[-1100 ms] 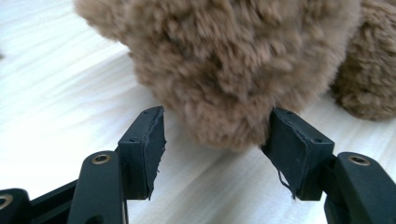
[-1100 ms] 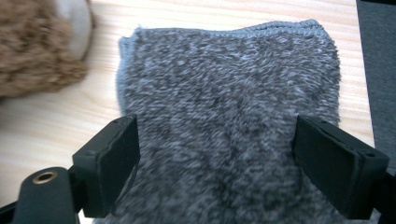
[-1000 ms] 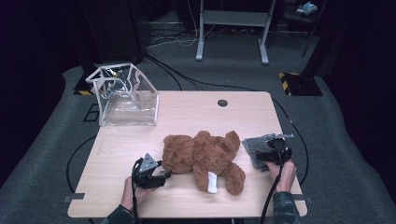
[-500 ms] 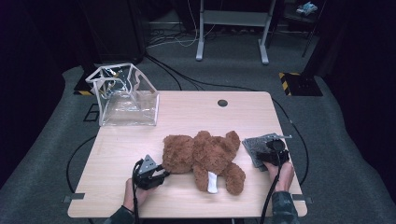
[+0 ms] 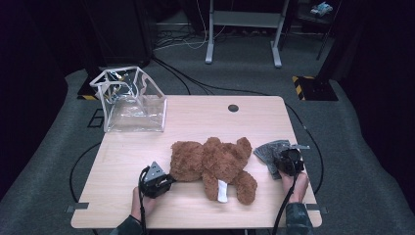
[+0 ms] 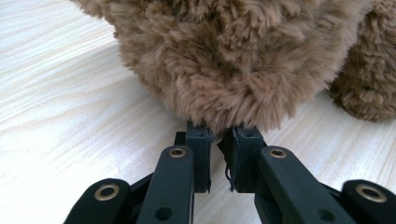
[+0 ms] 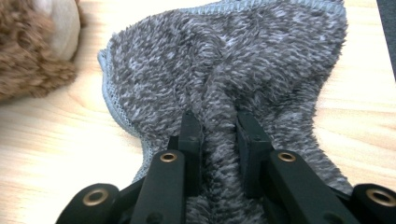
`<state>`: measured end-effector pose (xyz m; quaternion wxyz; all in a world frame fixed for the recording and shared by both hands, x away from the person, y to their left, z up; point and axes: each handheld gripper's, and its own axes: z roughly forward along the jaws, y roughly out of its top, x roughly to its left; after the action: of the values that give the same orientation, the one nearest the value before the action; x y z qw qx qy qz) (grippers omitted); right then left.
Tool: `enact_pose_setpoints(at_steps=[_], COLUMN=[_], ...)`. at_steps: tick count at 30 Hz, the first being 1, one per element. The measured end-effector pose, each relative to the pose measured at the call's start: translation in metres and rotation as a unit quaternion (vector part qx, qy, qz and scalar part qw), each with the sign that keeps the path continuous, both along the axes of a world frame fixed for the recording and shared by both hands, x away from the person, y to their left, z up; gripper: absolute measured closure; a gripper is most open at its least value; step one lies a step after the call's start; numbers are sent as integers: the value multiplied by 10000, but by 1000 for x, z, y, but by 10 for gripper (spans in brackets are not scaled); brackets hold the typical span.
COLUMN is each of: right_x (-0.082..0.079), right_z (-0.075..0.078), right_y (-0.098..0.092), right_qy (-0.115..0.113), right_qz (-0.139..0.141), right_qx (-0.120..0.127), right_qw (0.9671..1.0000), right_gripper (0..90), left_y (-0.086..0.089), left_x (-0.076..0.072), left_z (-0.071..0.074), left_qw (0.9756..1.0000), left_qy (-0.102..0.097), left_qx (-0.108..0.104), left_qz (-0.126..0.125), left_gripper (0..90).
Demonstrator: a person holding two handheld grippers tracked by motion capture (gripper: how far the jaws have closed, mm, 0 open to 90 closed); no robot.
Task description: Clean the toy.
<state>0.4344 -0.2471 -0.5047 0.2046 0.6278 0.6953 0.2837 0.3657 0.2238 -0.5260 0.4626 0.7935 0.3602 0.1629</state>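
Both grips look freshly made and nothing is lifted yet: the left gripper has just been closing and pinches the teddy bear's fur at lower centre, while the right gripper (likewise just closing) bunches the grey cloth between its jaws.

I see the surface evenly lit from overhead, the room around it dark. The high view is soft and grainy; both gripper views are bright, sharp, shadows faint.
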Motion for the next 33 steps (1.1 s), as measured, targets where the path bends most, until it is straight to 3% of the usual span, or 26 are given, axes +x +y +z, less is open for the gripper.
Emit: enact_pose_setpoints(at_steps=[8,9,12,14,18,25,29,33], right_x=[-8,-10,-14,-17,-21,-30,-34,-32], right_z=[18,22,35,44,65,100,121,132], right_y=[-6,-6,-5,-2,9,43,72,112], right_qy=[-291,-333,-515,-628,-841,-1211,-1398,-1363], right_qz=[100,96,205,262,470,1026,1478,2024], right_qx=[168,188,193,215,208,258,253,223], right_qw=[9994,9992,9983,9974,9951,9870,9788,9695], right_gripper=[766,766,767,768,767,766,765,761], left_y=[-6,-6,-5,-4,-9,-22,-29,-33], left_x=[3,3,4,5,8,14,20,24], left_z=[2,2,4,6,9,15,15,14], left_qw=[10000,9999,9996,9995,9999,9995,9994,9991], left_qy=[73,76,159,107,124,136,120,90], left_qx=[24,52,44,-5,-5,267,302,324], left_qz=[-11,40,208,285,71,-118,-141,-260], left_gripper=[804,756,471,397,546,663,692,730])
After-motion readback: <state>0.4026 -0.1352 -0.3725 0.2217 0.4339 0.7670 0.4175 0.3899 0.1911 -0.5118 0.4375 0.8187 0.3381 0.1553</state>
